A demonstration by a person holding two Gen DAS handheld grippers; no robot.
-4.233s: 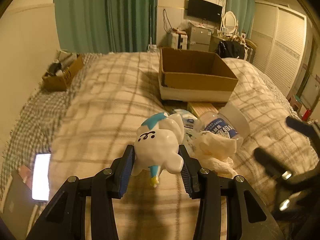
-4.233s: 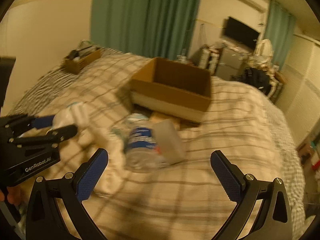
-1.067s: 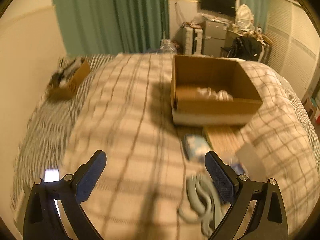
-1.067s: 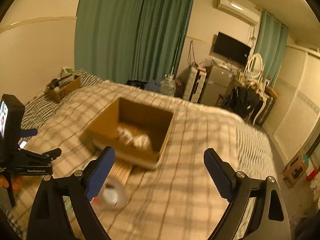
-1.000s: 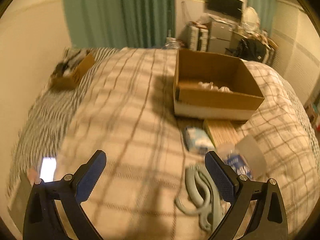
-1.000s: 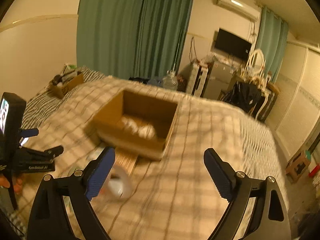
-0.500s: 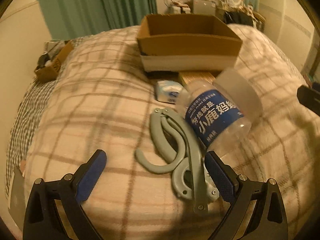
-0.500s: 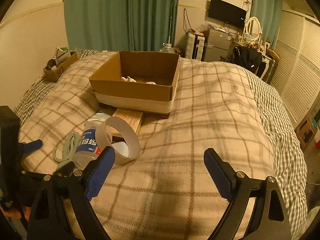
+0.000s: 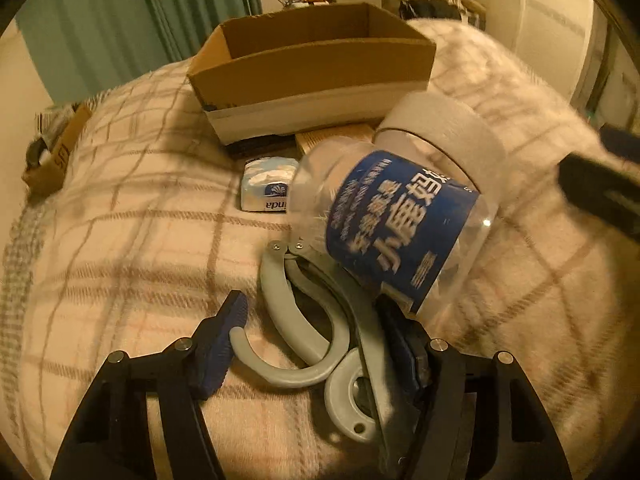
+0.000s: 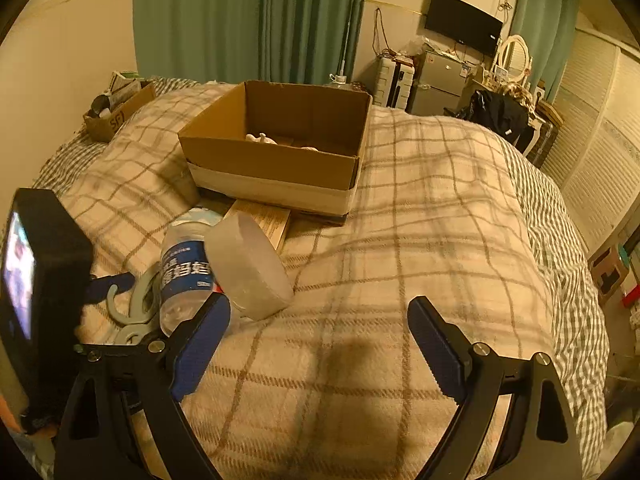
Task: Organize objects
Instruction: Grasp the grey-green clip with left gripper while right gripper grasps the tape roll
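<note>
Left wrist view, as I read it:
- Left claw [image 9: 316, 344]: released, jaws spread either side of the grey hook [image 9: 304, 336], neither pad clearly touching it. I judge it set to pinch here because the curved arms lie flat and free on the near side.
- Jar [image 9: 400, 216]: clear, blue label, white lid; on its side, its base overlapping the hook's far right part, so the hook may drag it.
- Tissue pack [image 9: 266, 188]: just beyond the hook, left of the jar.
- Box [image 9: 312, 68]: far, open-topped, probably the destination.
- Bed [image 9: 120, 240]: checked blanket, carrying all.

Right wrist view:
- Right claw [image 10: 316, 340]: released, empty, hovering over bare blanket, likely waiting its turn.
- Jar [image 10: 188, 272], near left; hook [image 10: 136, 300] beside it.
- Box [image 10: 276, 160], far centre, white items inside.
- Flat wooden item [image 10: 264, 216]: tucked at the box's near edge.
</note>
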